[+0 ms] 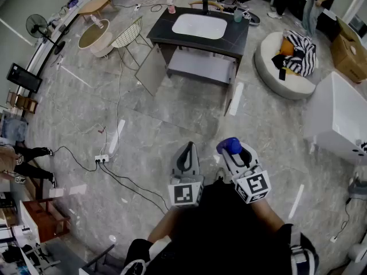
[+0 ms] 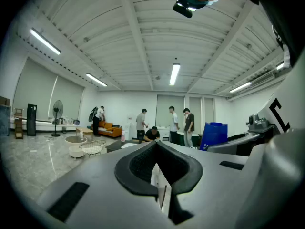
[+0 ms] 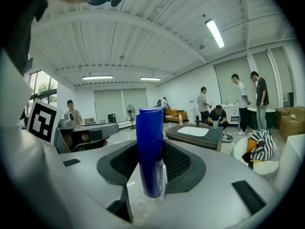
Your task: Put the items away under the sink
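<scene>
Right tongs [image 3: 151,162] are pinching an upright blue cup [image 3: 150,144], left tongs [image 2: 159,170] are pressing together empty, bare floor [image 1: 189,110] lying open up to the sink cabinet [image 1: 202,46].

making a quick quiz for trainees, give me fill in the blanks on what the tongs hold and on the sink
1. The right tongs grip a cup coloured ___.
2. The left tongs are shut and hold ___.
3. The sink is a ___ basin set in a dark counter.
4. The doors below the sink stand ___.
Missing words: blue; nothing; white; open.
</scene>
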A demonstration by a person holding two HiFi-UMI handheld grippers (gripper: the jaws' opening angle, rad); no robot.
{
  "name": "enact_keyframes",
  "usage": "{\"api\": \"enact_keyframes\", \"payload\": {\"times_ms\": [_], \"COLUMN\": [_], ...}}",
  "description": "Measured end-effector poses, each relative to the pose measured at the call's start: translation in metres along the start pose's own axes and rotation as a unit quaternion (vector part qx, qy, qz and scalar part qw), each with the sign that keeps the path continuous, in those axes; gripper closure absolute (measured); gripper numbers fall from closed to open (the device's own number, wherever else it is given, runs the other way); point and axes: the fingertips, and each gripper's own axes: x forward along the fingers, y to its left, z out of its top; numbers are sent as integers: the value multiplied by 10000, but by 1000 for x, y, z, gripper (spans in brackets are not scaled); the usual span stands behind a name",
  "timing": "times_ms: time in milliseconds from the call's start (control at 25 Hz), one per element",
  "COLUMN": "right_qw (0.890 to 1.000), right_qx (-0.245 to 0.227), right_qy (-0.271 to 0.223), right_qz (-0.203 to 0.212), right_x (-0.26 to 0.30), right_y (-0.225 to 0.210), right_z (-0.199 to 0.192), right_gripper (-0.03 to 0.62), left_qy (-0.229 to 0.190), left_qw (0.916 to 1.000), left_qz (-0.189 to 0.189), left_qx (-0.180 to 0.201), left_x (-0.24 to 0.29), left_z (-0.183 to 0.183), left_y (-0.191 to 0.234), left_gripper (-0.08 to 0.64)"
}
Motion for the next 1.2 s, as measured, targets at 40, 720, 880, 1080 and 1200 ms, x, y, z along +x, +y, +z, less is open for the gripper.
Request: {"api": "enact_keyframes", "payload": {"times_ms": [40,720,880,1080,1200], "right_qw": [10000,9997,9990,9986,9990], "right_qx": [-4,-28,-41,-73,-85], "right_qy": [0,0,-5,14,-48], "right_qz": [9,249,452,530,435], "right_x": [-1,3,10,34,60], "right_y": [-1,-40,-50,-51,-51], "right_z": [0,1,3,8,12], "right_gripper": [439,440,439,439,440], "left_qy": [9,55,31,94,134], "left_qw": [10000,9998,9995,9993,9993], "left_qz": [0,183,307,373,348], "left_qx": [7,-12,38,-9,-22], "left_x": [1,34,41,57,78], "left_z": [0,-4,-4,-9,-16], "left_y": [-2,-31,-37,-18,6], "left_gripper": [543,543,543,543,544]}}
